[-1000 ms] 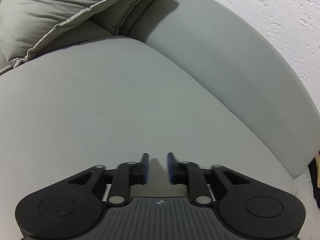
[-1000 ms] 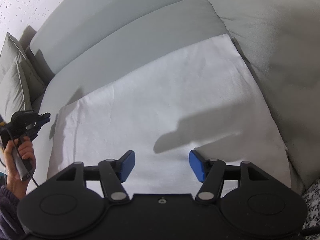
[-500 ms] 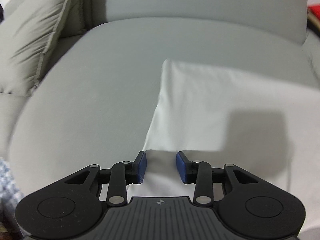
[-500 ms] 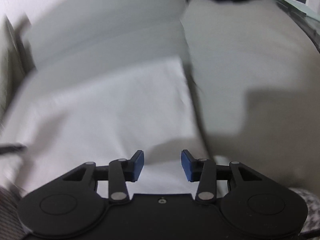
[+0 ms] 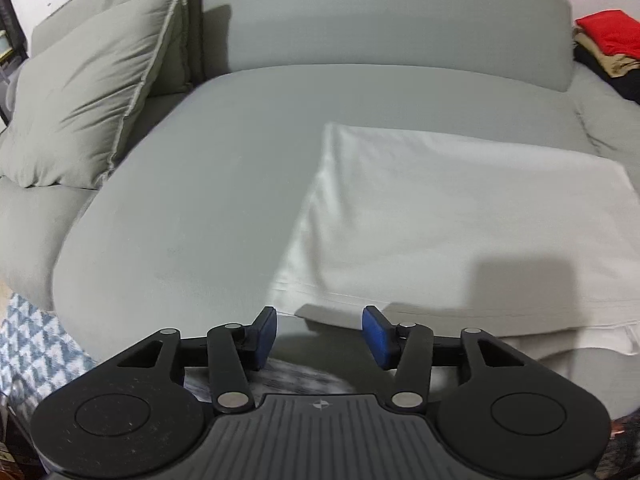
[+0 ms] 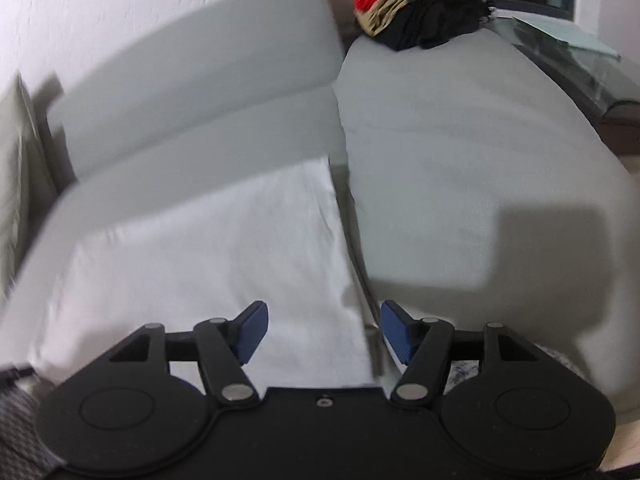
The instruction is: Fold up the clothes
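A white cloth lies spread flat on the grey sofa seat. My left gripper is open and empty, just in front of the cloth's near left corner, at the seat's front edge. In the right wrist view the same cloth fills the lower left. My right gripper is open and empty, with its jaws either side of the cloth's near right edge. That view is blurred.
A grey cushion leans at the sofa's left end. A pile of red, tan and black clothes sits at the back right; it also shows in the left wrist view. A patterned rug lies below the seat.
Both grippers have swung toward the cloth's near corners and opened wider. The left view turned from the sofa back to the cloth's left corner; the right view swung right to the cloth's right edge.
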Demonstrator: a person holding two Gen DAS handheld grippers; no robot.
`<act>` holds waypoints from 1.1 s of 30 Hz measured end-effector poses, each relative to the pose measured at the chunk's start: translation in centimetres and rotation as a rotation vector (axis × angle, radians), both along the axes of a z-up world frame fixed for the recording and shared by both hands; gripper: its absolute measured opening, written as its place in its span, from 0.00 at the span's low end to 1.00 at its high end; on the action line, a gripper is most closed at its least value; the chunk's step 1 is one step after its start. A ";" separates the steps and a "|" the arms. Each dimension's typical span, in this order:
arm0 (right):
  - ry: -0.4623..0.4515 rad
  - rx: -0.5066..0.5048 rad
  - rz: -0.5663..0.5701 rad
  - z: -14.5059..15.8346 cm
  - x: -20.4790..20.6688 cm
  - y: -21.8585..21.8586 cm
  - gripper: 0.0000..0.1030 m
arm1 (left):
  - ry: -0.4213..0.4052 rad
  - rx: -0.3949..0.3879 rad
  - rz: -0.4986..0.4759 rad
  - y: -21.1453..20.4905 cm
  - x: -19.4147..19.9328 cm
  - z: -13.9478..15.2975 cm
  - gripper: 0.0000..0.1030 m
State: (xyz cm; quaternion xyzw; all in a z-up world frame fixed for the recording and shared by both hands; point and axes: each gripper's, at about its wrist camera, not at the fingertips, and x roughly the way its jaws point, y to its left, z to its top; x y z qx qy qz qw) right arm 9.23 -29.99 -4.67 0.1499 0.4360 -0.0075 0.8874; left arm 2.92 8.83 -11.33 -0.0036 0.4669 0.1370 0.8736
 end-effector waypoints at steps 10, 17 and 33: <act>0.030 0.102 0.110 -1.3 -0.3 3.2 0.17 | 0.043 -0.036 -0.139 -6.5 3.1 -1.3 0.66; 0.036 0.079 0.191 -1.1 0.1 6.2 0.29 | 0.103 0.003 -0.134 -8.1 4.6 -3.0 0.77; 0.038 0.115 0.106 -0.6 -1.8 4.8 0.75 | 0.113 -0.019 -0.042 -6.9 4.0 -3.5 1.00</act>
